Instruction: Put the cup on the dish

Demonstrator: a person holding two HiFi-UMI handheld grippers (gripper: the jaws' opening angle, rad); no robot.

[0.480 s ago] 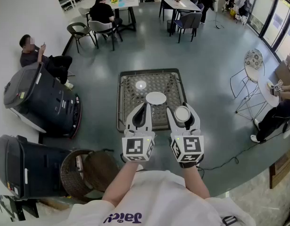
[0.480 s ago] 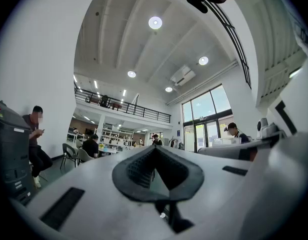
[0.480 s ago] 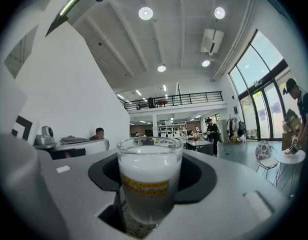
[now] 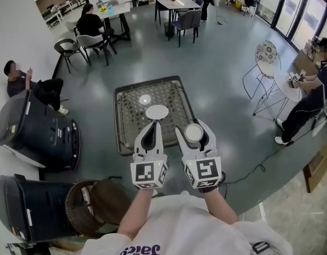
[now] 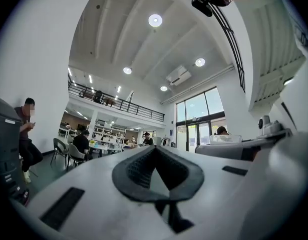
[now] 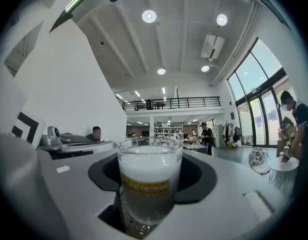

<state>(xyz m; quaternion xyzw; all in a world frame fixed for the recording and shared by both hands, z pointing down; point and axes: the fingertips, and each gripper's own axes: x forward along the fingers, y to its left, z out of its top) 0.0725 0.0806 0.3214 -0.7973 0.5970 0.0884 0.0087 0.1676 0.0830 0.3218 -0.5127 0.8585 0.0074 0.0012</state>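
Observation:
A frosted glass cup point(image 4: 193, 132) with a yellow band point(image 6: 149, 180) sits between the jaws of my right gripper point(image 4: 193, 127) point(image 6: 151, 166), which is shut on it and holds it upright above the near right part of the mesh-topped table point(image 4: 126, 129). The white dish point(image 4: 157, 111) lies on the middle of the table, up and to the left of the cup and apart from it. Just below the dish, my left gripper point(image 4: 153, 123) point(image 5: 156, 170) is shut with nothing in it. The dish does not show in either gripper view.
A small bright spot point(image 4: 145, 100) lies on the table behind the dish. Two dark machines point(image 4: 33, 129) and a wicker basket point(image 4: 94, 201) stand at the left. A cable point(image 4: 253, 170) runs over the floor at the right, near a wire chair point(image 4: 264, 76). People sit around.
The head view has shifted, so the table and both grippers sit further left in the picture. The cup stays in the right gripper, still down and to the right of the dish.

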